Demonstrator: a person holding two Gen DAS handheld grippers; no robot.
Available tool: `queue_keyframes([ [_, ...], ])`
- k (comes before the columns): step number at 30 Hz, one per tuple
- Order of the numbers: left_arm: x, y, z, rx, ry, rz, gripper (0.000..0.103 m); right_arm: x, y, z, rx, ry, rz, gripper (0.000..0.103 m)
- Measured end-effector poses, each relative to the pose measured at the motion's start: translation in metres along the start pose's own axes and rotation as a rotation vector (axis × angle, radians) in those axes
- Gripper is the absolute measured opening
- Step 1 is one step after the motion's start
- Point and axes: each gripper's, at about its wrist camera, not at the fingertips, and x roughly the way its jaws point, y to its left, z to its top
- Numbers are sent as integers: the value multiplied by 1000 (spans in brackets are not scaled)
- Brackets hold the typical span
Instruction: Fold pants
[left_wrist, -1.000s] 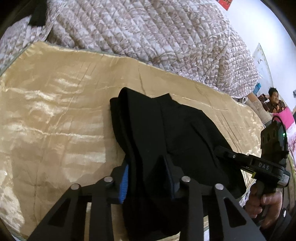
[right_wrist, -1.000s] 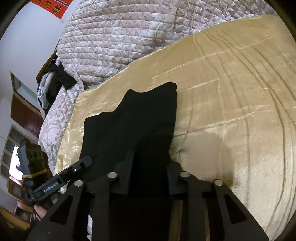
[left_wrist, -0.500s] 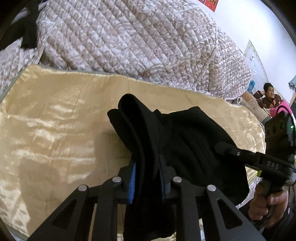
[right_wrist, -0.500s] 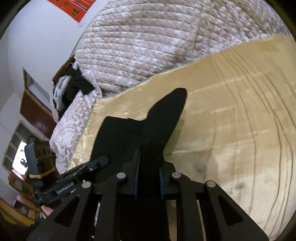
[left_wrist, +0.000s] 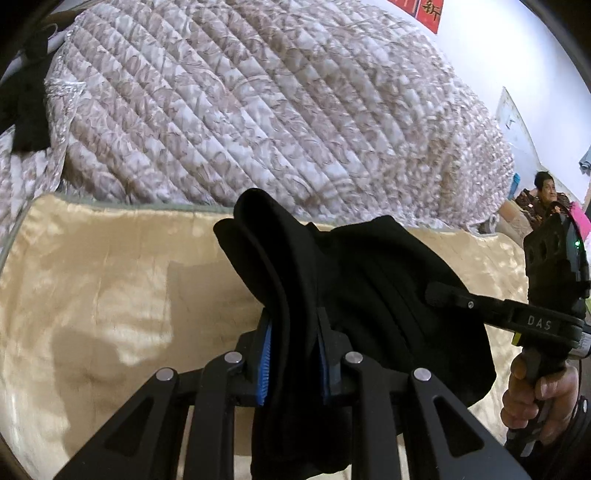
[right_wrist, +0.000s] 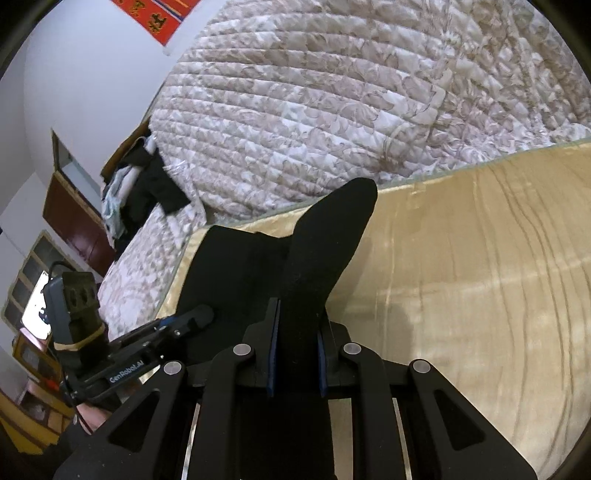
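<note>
The black pants (left_wrist: 369, 295) hang bunched between both grippers, lifted above a gold satin sheet (left_wrist: 92, 295). My left gripper (left_wrist: 293, 354) is shut on one edge of the pants, with cloth sticking up between its blue pads. My right gripper (right_wrist: 295, 354) is shut on the other edge of the pants (right_wrist: 325, 236), a flap of which stands up past its fingers. The right gripper also shows at the right of the left wrist view (left_wrist: 458, 299). The left gripper shows at the lower left of the right wrist view (right_wrist: 184, 325).
A quilted beige-and-white comforter (left_wrist: 277, 103) is piled behind the gold sheet (right_wrist: 480, 277). Clothes (right_wrist: 144, 188) lie heaped at the bed's far left. A person (left_wrist: 546, 195) sits at the far right. Wooden cabinets (right_wrist: 74, 221) stand along the wall.
Both grippers have closed on the pants and lifted them off the sheet. The cloth now hangs bunched and higher, and the views have tilted up toward the comforter.
</note>
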Motion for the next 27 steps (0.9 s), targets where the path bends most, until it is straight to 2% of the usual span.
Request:
queue_keyframes([
  [4, 37, 21, -1, -17, 37, 7, 24, 32, -22, 9, -2, 18, -36, 16],
  [6, 59, 31, -12, -37, 99, 33, 27, 48, -39, 7, 24, 60, -62, 17],
  [7, 63, 34, -17, -41, 108, 44, 33, 57, -47, 3, 28, 92, -94, 18],
  [8, 63, 37, -20, -47, 100, 40, 36, 64, -54, 0, 24, 128, -137, 20],
  [10, 59, 42, -21, -76, 103, 34, 37, 61, -58, -1, 18, 120, -161, 30],
  [14, 45, 49, -24, -109, 85, 113, 36, 37, -45, 5, -39, 60, -257, 31],
  [17, 23, 46, -27, -129, 56, 138, 36, 21, -26, 0, -109, 31, -287, 31],
  [20, -3, 30, -29, -103, 1, 120, 36, 12, -2, -11, -183, 17, -283, 30],
  [23, -10, 11, -39, -64, -5, 98, 36, 14, 13, -26, -218, 44, -257, 26],
  [25, -4, 5, -52, -44, 34, 105, 36, 25, 17, -40, -260, 91, -278, 26],
  [27, 9, 4, -65, -22, 93, 155, 36, 40, 15, -52, -291, 156, -316, 26],
])
